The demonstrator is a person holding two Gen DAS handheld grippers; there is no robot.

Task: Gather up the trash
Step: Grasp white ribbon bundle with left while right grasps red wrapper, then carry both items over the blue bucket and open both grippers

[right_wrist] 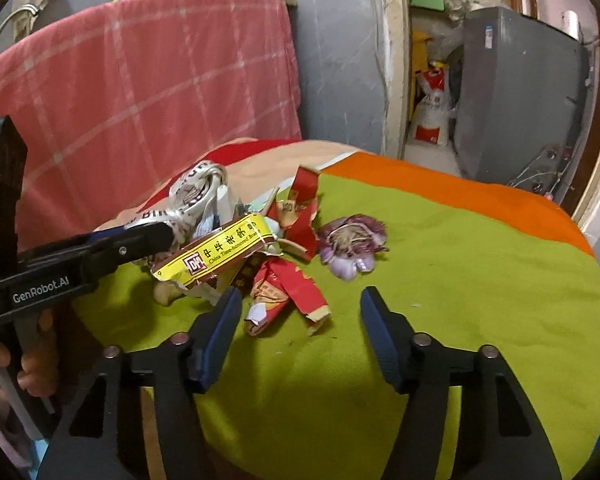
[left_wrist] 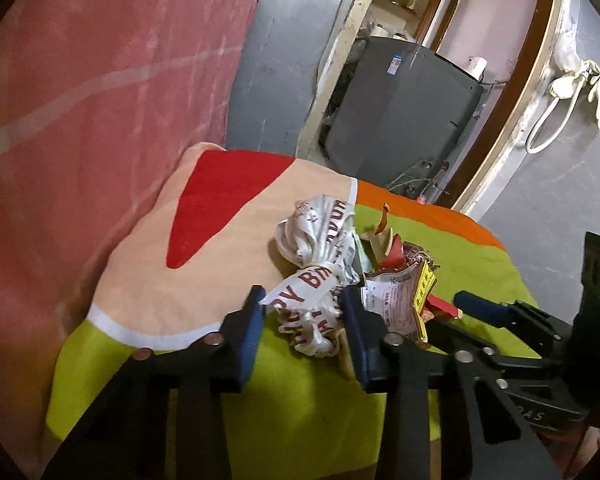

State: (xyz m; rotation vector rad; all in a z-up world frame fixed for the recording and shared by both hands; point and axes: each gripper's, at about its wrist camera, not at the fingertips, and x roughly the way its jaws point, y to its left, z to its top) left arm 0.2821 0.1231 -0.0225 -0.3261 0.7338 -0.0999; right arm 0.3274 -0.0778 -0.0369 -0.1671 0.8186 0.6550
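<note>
Left wrist: ribbon (left_wrist: pixel 314 280) between left gripper (left_wrist: pixel 302 300) fingers

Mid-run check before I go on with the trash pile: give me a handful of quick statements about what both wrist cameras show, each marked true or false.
1. The white printed ribbon sits between the left gripper fingers. True.
2. The right gripper is clamped on the purple onion skin. False: it lies ahead of the jaws, untouched.
3. The trash lies on a bare wooden table. False: it lies on a green, orange and peach cloth.
4. A red torn wrapper lies near the right gripper's left finger. True.
5. A grey appliance stands in the background. True.
</note>
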